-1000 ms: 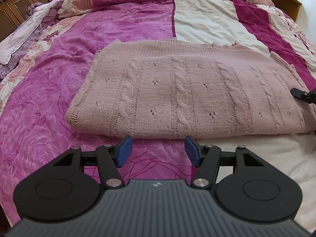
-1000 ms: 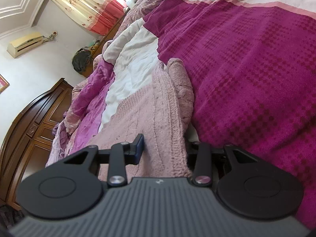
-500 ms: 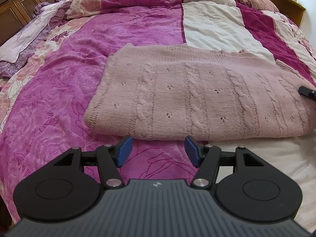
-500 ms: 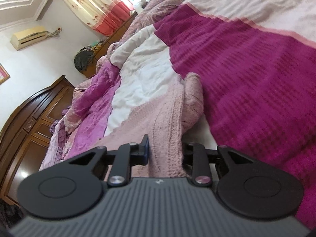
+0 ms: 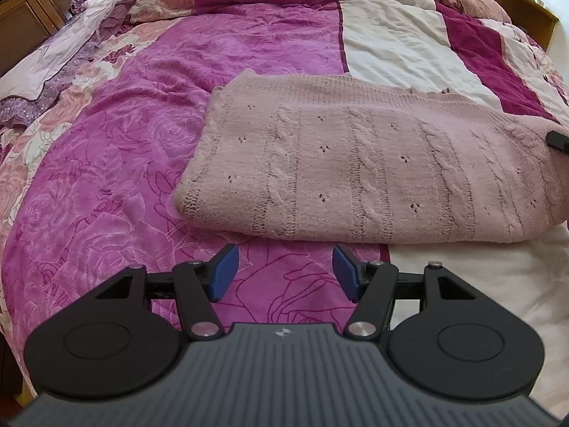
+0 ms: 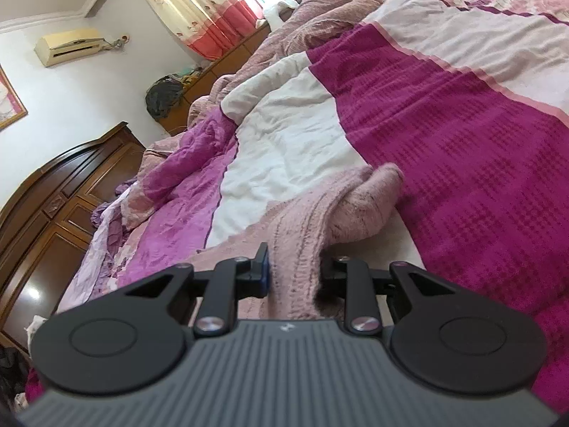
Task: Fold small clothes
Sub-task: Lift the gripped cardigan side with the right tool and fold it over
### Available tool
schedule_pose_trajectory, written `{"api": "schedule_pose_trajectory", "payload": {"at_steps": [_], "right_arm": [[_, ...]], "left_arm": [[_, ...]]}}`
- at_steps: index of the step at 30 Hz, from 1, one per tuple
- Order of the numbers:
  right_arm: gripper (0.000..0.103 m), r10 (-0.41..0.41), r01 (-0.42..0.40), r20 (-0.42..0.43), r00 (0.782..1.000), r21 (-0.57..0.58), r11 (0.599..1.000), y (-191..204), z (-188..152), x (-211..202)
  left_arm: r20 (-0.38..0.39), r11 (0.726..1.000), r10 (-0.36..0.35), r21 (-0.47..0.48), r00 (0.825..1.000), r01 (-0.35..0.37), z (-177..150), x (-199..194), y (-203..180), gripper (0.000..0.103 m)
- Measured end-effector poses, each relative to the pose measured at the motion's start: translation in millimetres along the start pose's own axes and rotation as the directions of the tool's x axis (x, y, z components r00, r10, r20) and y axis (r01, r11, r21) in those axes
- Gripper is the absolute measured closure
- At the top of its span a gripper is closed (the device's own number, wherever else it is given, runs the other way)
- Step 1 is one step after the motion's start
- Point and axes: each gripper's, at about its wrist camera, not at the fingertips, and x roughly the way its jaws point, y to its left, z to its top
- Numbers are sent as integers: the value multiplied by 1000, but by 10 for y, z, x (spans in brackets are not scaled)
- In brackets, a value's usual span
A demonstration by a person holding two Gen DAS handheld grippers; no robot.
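So my right gripper (image 6: 293, 272) is clamped on the edge of the pink cable-knit sweater (image 5: 373, 167), fabric bunched up between the pads, with that end lifted a bit off the bed. The sweater is folded and lying across the magenta floral quilt (image 5: 106, 178), partly over the white patch. My left gripper (image 5: 282, 272) is just hovering in front of the near folded edge, jaws wide apart, nothing in them.

Bed (image 5: 409, 277) covered by a magenta, white and floral patchwork quilt (image 5: 249, 53); a folded pink knitted sweater (image 5: 355, 163) is laid upon it.
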Motion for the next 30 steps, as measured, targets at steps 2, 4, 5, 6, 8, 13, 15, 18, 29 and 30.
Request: {"api": "schedule_pose_trajectory", "payload": {"at_steps": [2,4,5,6,8,13,15,18,29,30], "right_arm": [[77,0,0,2,1000,-9,1000,40,11,3],[77,1,0,6,1000,-13,1000,72,28,8],[77,4,-3,9,1000,-16,1000,91,40,12],[77,7,-7,11,1000,-19,1000,113,48,10],[77,16,-16,13,1000,-27,1000,176,75,18],[77,54,-53,12,998,-74,996,428,151,43],[77,70,-69,8,998,-99,993,552,172,63],[77,97,-97,-2,995,-127,987,717,185,102],[78,186,-194,-57,981,-199,960,1438,84,316],[78,195,-205,-65,979,-202,958,1508,62,348]], "left_arm": [[-1,1000,-2,-4,1000,2,-2,-6,14,37],[-3,1000,-3,-8,1000,3,0,-3,31,37],[-4,1000,-3,-10,1000,3,0,-4,40,37],[-4,1000,-3,-11,1000,3,-1,-2,46,37],[-2,1000,-4,-15,1000,4,-1,-12,65,37],[11,1000,-3,-25,1000,3,15,-63,136,37],[21,999,3,-34,1000,-2,30,-93,184,37],[40,999,9,-42,999,-8,57,-152,264,37],[76,992,57,-114,995,-48,106,-271,689,37],[77,991,61,-123,995,-51,102,-279,732,37]]}}
